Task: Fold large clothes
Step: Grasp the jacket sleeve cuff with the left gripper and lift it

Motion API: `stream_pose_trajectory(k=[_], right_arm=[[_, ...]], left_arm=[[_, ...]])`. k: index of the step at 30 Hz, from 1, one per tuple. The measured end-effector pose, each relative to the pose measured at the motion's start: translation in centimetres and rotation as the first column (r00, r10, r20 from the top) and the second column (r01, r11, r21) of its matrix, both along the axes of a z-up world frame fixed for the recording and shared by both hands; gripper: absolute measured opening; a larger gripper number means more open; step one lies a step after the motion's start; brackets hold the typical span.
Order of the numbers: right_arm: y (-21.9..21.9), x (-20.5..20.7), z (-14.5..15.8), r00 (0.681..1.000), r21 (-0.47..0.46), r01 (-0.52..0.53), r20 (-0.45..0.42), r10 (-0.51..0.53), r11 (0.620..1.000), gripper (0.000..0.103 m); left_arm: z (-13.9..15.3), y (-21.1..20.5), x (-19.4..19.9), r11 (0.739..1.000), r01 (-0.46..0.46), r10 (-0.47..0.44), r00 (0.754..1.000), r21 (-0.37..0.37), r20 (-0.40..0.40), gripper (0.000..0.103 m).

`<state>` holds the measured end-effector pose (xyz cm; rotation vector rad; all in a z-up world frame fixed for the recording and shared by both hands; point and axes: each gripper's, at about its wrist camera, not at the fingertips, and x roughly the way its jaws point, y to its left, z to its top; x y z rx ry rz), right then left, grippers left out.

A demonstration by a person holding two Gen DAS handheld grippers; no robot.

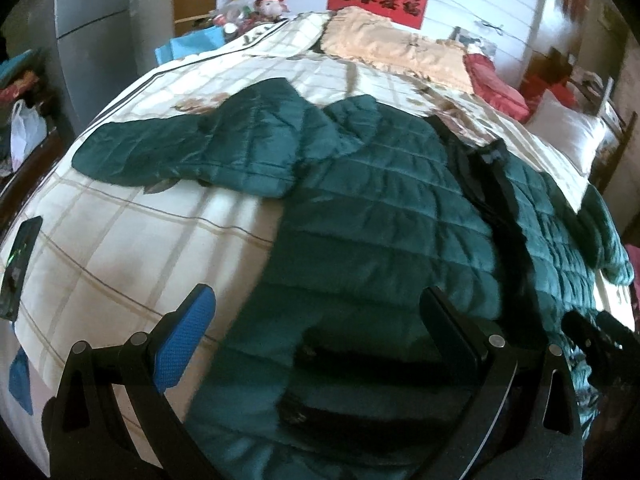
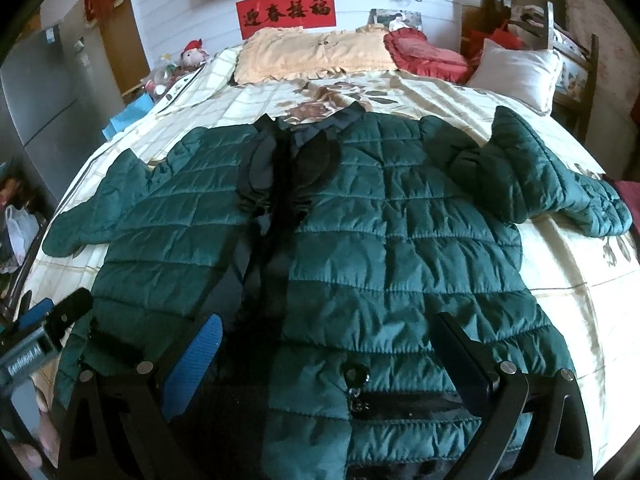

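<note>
a green quilted jacket lies spread flat, front up, on a bed with a cream checked cover. its collar points to the far end, toward a peach pillow and a red cushion, and its hem lies at the near edge. a dark strip runs down the front from the collar. the left sleeve stretches out to the left; the right sleeve is bent and bunched up on the right (its cuff lies near the bed's right edge).

the left hand-held gripper hangs over the near left part of the jacket, its fingers spread wide and holding nothing; one blue pad sits over bare cover, the other finger over the green fabric. a dark phone lies on the bed at the far left of this view.

the right hand-held gripper hangs over the hem near the middle, also spread wide and empty, with a pocket zip between its fingers. a red banner with black characters hangs on the far wall.
</note>
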<state>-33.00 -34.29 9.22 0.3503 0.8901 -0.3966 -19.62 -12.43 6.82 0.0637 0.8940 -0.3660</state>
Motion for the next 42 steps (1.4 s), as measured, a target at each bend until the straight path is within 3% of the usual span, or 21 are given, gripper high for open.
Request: stream_pose_trajectory(k=[11, 18, 24, 29, 31, 34, 38, 41, 42], right_arm=[[0.0, 0.7, -0.4, 1.000, -0.002, -0.020, -0.017, 0.020, 1.000, 0.103], [-0.1, 1.0, -0.5, 0.999, -0.006, -0.026, -0.025, 0.025, 1.000, 0.103], [-0.2, 1.4, -0.7, 0.999, -0.001, -0.031, -0.031, 0.031, 1.000, 0.103], [-0.3, 1.6, -0.9, 0.999, 0.020, -0.035, -0.039, 0.035, 0.999, 0.103], [-0.2, 1.7, -0.9, 0.998, 0.016, -0.036, -0.041, 0.037, 0.999, 0.103], [0.0, 1.9, -0.8, 0.998, 0.009, -0.042, -0.047, 0.042, 0.999, 0.103], [0.2, 2.3, -0.7, 0.997, 0.010, -0.050, -0.052, 0.051, 0.999, 0.103], [0.3, 2.6, -0.6, 0.997, 0.005, -0.058, -0.060, 0.058, 0.998, 0.103], [0.4, 2.7, -0.6, 0.996, 0.005, -0.060, -0.062, 0.060, 0.998, 0.103]], left_arm=[[0.4, 4.4, 4.7, 0.992, -0.126, 0.125, 0.992, -0.026, -0.035, 0.102], [0.7, 7.4, 8.0, 0.977, -0.213, 0.212, 0.977, -0.002, -0.023, 0.102], [0.2, 12.1, 13.3, 0.930, -0.364, 0.365, 0.931, 0.056, 0.007, 0.102], [-0.9, 17.8, 19.0, 0.859, -0.512, 0.512, 0.858, 0.014, -0.022, 0.102], [-1.7, 20.0, 21.4, 0.824, -0.567, 0.567, 0.822, 0.019, -0.046, 0.102], [-3.2, 22.0, 24.3, 0.794, -0.606, 0.607, 0.790, 0.038, -0.088, 0.100], [-4.5, 23.2, 26.6, 0.778, -0.627, 0.627, 0.770, 0.041, -0.115, 0.093], [-5.0, 23.7, 27.8, 0.776, -0.630, 0.628, 0.771, 0.011, -0.109, 0.091], [-5.1, 23.8, 28.0, 0.777, -0.629, 0.625, 0.772, -0.004, -0.115, 0.082]])
